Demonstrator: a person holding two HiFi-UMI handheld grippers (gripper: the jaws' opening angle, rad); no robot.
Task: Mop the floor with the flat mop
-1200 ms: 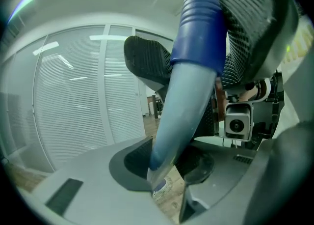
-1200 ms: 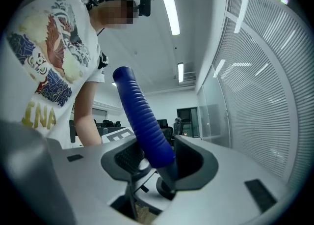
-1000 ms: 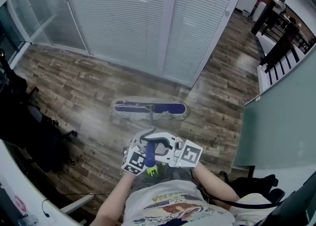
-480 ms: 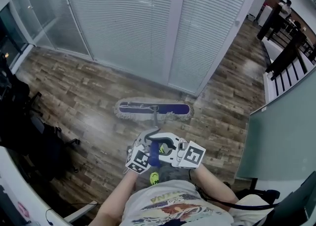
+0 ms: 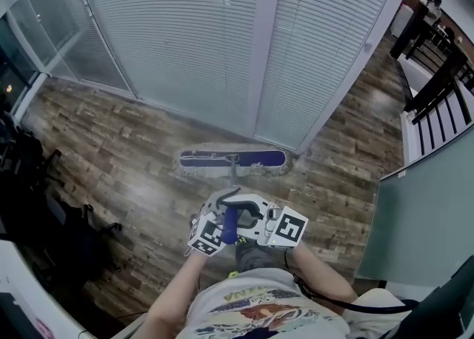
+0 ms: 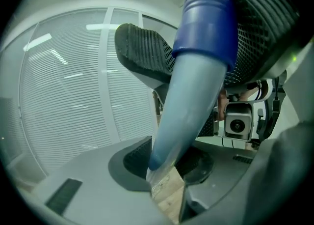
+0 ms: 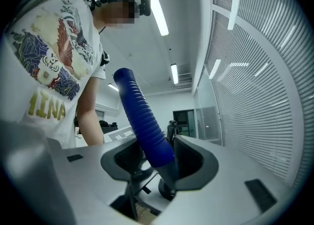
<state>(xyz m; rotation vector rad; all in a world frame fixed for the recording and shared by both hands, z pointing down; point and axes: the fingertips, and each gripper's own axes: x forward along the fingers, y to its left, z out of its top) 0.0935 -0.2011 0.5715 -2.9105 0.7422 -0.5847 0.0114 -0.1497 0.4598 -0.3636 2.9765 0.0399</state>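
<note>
While our left gripper (image 6: 167, 162) has just squeezed the handle (image 6: 196, 86) a bit tighter, our right gripper (image 7: 159, 162) pinches it higher up. We have pushed forward, so the mop head (image 5: 231, 160) now lies flat on the floor (image 5: 111, 152), near the blinds (image 5: 185, 34). We think this push is nearly done.
</note>
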